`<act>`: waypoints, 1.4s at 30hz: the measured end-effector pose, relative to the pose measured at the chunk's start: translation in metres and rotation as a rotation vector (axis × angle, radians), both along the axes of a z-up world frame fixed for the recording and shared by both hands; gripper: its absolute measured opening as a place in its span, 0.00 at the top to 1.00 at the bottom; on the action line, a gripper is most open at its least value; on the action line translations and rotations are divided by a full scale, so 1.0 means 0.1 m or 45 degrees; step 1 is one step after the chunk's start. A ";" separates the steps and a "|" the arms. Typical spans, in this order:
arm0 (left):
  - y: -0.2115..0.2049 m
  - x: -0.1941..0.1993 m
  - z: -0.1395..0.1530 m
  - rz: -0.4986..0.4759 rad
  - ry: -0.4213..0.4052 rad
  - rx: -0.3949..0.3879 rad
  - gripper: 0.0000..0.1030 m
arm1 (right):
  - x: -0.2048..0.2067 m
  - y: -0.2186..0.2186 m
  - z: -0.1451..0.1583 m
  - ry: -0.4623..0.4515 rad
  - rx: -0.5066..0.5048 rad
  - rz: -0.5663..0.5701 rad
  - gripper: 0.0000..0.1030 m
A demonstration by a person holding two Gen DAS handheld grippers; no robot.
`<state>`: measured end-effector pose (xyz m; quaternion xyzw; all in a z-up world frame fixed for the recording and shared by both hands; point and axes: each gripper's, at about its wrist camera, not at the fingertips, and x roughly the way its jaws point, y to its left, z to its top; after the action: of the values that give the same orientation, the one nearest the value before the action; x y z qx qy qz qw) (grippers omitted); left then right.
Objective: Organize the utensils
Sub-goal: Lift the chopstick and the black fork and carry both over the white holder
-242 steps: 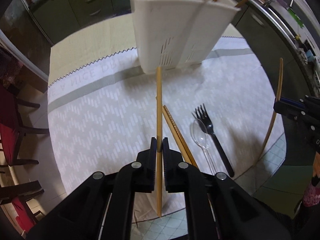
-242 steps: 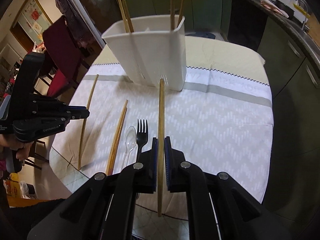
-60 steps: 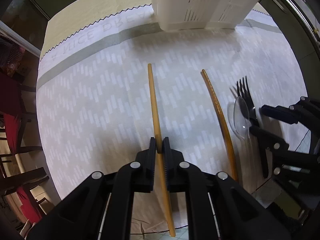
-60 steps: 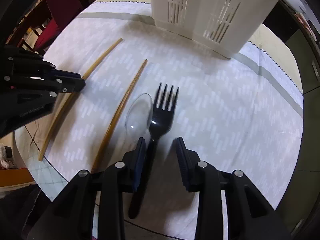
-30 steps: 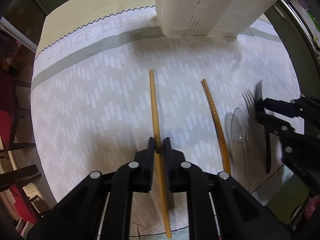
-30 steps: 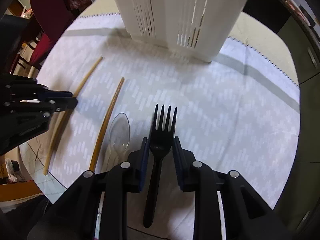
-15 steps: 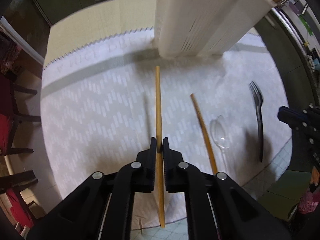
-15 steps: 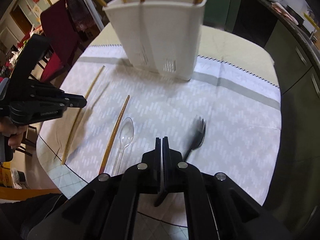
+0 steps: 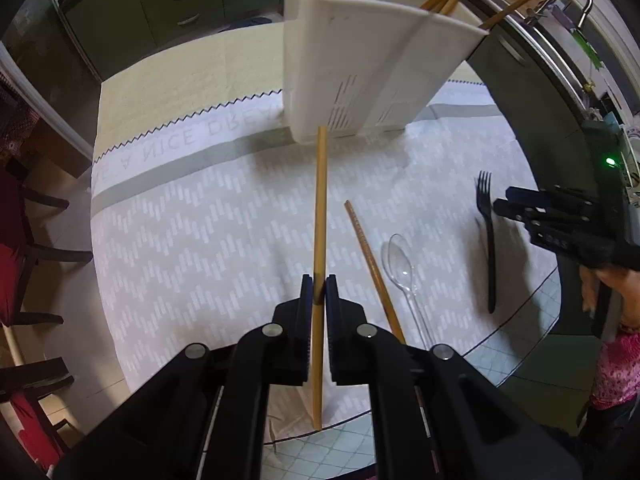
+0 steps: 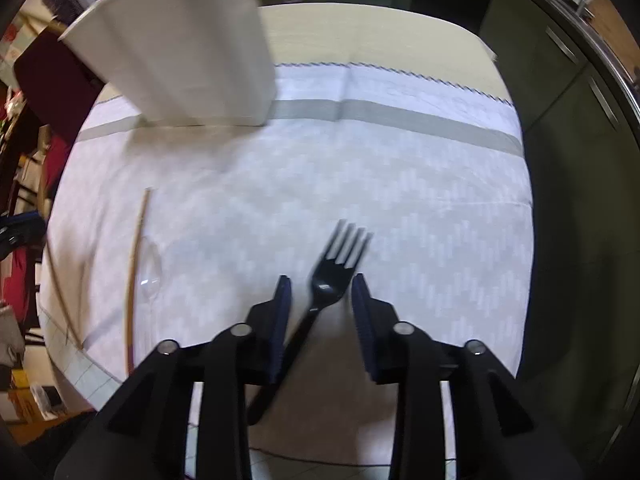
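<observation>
My left gripper (image 9: 319,292) is shut on a wooden chopstick (image 9: 320,200), held above the cloth with its tip toward the white utensil holder (image 9: 360,72), where several chopsticks stand. A second chopstick (image 9: 372,264), a clear plastic spoon (image 9: 400,264) and a black plastic fork (image 9: 489,240) lie on the tablecloth. My right gripper (image 10: 320,292) hovers over the fork (image 10: 332,272) with its jaws opening. The fork head lies between them and the handle runs back past the left finger. The pads do not press on it. The right wrist view is blurred.
The white patterned tablecloth (image 9: 200,240) covers a round table whose front edge is close under both grippers. Dark red chairs (image 9: 16,240) stand at the left. Green cabinets (image 9: 172,0) and a counter run behind the table. A person's hand (image 9: 608,288) holds the right gripper.
My left gripper has lifted its chopstick off the cloth toward the holder. My right gripper shut beside the fork, which slid to the right, then shifted over it and opened.
</observation>
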<state>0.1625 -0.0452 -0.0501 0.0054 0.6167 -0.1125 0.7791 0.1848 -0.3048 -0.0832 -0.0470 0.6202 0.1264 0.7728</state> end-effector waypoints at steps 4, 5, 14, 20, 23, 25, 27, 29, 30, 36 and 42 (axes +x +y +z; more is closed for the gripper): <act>-0.01 -0.01 0.06 -0.007 -0.018 -0.016 0.94 | 0.13 -0.16 -0.07 0.013 0.027 -0.053 0.62; -0.01 -0.02 0.08 -0.006 -0.021 -0.021 0.94 | 0.16 -0.19 -0.08 0.019 0.045 -0.061 0.60; -0.02 -0.02 0.15 -0.020 -0.034 -0.019 0.94 | 0.25 -0.05 -0.23 0.042 -0.006 -0.062 0.59; 0.00 -0.03 0.18 -0.023 -0.041 -0.027 0.94 | 0.21 0.06 -0.22 0.024 -0.059 -0.058 0.77; 0.01 -0.04 0.19 -0.025 -0.043 -0.031 0.94 | 0.15 0.03 -0.16 0.001 -0.047 -0.060 0.77; 0.02 -0.04 0.20 -0.024 -0.045 -0.035 0.94 | 0.12 -0.02 -0.11 -0.010 -0.014 -0.063 0.77; 0.01 -0.04 0.22 -0.025 -0.052 -0.040 0.94 | 0.08 -0.07 -0.04 -0.019 0.019 -0.066 0.77; 0.01 -0.04 0.25 -0.028 -0.060 -0.044 0.94 | -0.02 -0.15 0.08 -0.048 0.061 -0.065 0.77; 0.01 -0.05 0.28 -0.031 -0.066 -0.047 0.94 | -0.05 -0.17 0.15 -0.068 0.076 -0.064 0.77; -0.01 -0.12 0.42 -0.042 -0.103 -0.049 0.94 | -0.32 -0.20 0.59 -0.199 0.163 -0.031 0.77; 0.00 -0.17 0.57 -0.045 -0.144 -0.055 0.94 | -0.56 -0.10 0.89 -0.299 0.199 0.018 0.77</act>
<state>0.1451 -0.0457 0.0073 0.0058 0.5689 -0.1388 0.8106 0.1288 -0.3144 0.0057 -0.0055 0.5135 0.1734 0.8403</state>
